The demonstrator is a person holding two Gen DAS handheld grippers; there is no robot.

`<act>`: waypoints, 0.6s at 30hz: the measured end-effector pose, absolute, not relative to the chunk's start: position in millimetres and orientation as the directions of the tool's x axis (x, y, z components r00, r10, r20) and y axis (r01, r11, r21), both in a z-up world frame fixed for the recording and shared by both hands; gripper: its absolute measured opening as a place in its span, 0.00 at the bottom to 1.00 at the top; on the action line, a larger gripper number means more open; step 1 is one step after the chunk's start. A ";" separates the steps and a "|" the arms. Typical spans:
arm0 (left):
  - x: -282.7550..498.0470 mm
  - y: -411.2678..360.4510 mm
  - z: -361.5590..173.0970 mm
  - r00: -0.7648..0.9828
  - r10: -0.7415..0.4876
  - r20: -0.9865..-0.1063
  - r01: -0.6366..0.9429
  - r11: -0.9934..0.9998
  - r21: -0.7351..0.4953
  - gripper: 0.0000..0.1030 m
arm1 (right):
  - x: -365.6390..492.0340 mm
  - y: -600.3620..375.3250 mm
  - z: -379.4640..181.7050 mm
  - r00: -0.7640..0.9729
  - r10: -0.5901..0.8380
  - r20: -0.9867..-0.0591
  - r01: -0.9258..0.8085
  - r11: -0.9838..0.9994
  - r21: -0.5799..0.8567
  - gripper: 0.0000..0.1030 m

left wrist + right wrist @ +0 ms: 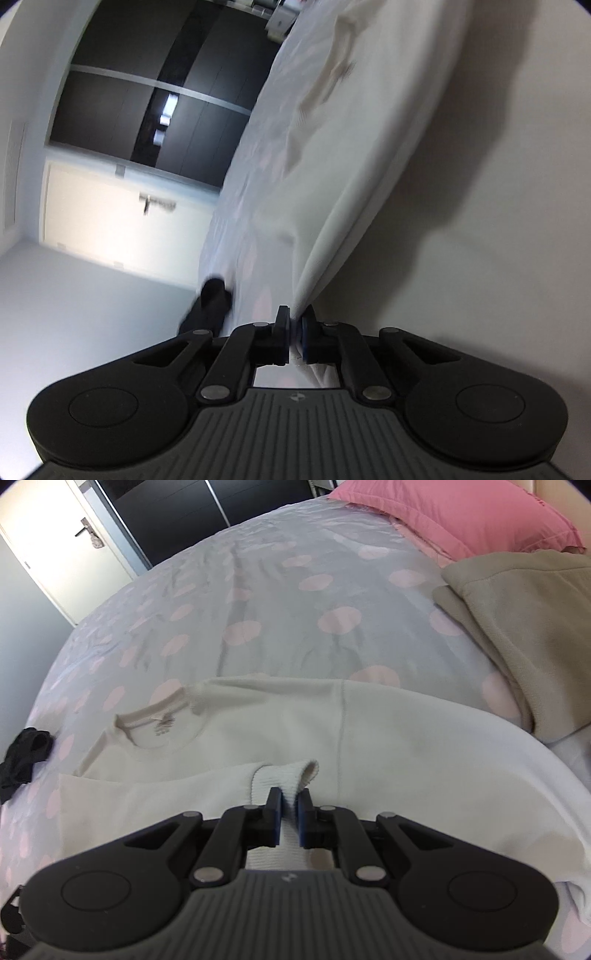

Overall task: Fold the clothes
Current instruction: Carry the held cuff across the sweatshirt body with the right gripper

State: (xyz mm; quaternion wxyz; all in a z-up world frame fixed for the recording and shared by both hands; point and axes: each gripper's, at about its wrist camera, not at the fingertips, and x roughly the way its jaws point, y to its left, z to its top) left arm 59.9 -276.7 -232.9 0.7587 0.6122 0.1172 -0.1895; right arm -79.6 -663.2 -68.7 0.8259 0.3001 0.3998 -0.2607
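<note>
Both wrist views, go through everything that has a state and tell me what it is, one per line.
Left claw: shut on the white sweatshirt's edge.
Right claw: shut on its ribbed cuff.
White sweatshirt: spread flat on the bed, sleeve folded over the body.
Beige garment: folded.
Black garment: crumpled.
Door: closed.

White door [55, 535], dark wardrobe [155, 92], grey pink-dotted bedspread [277, 609], pink pillow [461, 513].
</note>
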 end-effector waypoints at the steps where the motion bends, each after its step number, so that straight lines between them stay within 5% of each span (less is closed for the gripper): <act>1: 61.6 -273.4 -235.3 0.897 -0.134 -0.421 0.440 0.177 0.880 0.04 | -80.0 -664.5 -75.2 0.532 -0.189 -0.826 0.678 0.679 0.281 0.09; 8: 68.4 -265.0 -215.4 0.774 -0.143 -0.617 0.631 0.255 0.733 0.15 | -77.0 -664.9 -126.2 0.444 -0.143 -0.885 0.710 0.658 0.250 0.05; 12: 89.5 -233.3 -168.4 0.609 -0.222 -0.762 0.758 0.447 0.475 0.30 | -78.3 -665.8 -133.8 0.447 -0.120 -0.887 0.691 0.676 0.257 0.05; 18: 143.0 -210.3 -110.1 0.502 -0.310 -0.807 0.701 0.692 0.171 0.39 | -70.5 -666.5 -136.4 0.447 -0.109 -0.888 0.667 0.702 0.249 0.13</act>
